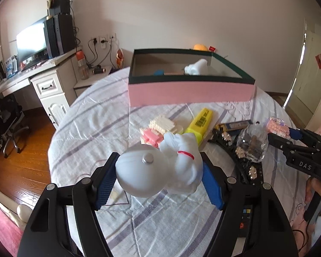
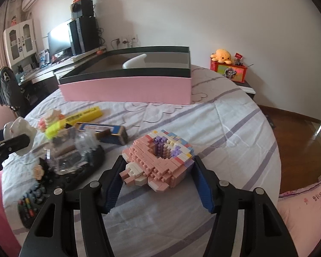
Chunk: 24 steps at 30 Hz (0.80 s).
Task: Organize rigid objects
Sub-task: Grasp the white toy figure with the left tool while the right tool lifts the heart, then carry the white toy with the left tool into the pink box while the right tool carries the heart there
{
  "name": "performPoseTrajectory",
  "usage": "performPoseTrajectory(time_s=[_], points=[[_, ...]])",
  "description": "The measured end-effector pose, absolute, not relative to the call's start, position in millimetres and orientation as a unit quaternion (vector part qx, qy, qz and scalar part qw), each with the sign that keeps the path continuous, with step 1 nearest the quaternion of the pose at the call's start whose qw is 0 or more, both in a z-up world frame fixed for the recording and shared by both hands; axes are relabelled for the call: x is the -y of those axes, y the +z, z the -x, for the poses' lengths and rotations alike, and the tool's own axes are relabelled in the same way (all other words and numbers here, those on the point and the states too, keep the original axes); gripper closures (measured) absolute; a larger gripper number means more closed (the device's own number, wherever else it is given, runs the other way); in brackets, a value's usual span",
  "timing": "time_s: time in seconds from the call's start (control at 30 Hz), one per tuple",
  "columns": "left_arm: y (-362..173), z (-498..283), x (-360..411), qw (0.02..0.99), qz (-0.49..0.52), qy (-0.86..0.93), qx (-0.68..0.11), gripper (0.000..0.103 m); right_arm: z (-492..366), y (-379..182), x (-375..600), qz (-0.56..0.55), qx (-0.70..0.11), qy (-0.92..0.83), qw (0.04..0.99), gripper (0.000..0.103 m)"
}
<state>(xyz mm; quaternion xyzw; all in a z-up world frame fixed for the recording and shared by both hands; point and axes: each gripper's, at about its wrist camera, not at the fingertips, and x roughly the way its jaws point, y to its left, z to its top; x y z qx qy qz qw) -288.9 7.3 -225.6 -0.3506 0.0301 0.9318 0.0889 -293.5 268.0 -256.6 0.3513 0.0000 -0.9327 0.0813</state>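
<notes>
My left gripper (image 1: 158, 171) is shut on a white astronaut figure (image 1: 160, 167) with a red band, held just above the bedspread. My right gripper (image 2: 158, 175) is shut on a pink brick-built model (image 2: 158, 162) with purple and white bricks in its middle; it also shows in the left wrist view (image 1: 278, 126). A pink box with a dark green rim (image 1: 190, 90) stands open at the far side; it also shows in the right wrist view (image 2: 126, 90). Inside it lie another white figure (image 1: 198, 67) and a blue object (image 1: 159, 72).
On the striped bedspread (image 1: 85, 132) lie a pink-and-white brick model (image 1: 158, 130), a yellow highlighter (image 1: 200, 124), a glass dome ornament on a black base (image 1: 251, 145), a dark blue box (image 2: 109, 132) and a remote (image 2: 30, 203). A desk (image 1: 42, 79) stands left.
</notes>
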Motion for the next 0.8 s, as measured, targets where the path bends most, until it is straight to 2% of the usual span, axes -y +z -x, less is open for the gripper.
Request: performPoseTrajectory(time_s=[0.2,0.57,0.8], points=[[-207,285,-4,0.081,0.331,0.940,-0.028,0.029,286,-239,-263,-0.336,-0.002,-0.938,0.087,0.041],[-133,255,6,0.041,0.223,0.973,-0.030,0.029,249,-152,-241,-0.231,-0.030,-0.966,0.114,0.041],[-95,237,17,0.014,0.168,0.985,-0.029,0.029,236,-116,-226,-0.186,-0.042,-0.973,0.129,0.041]])
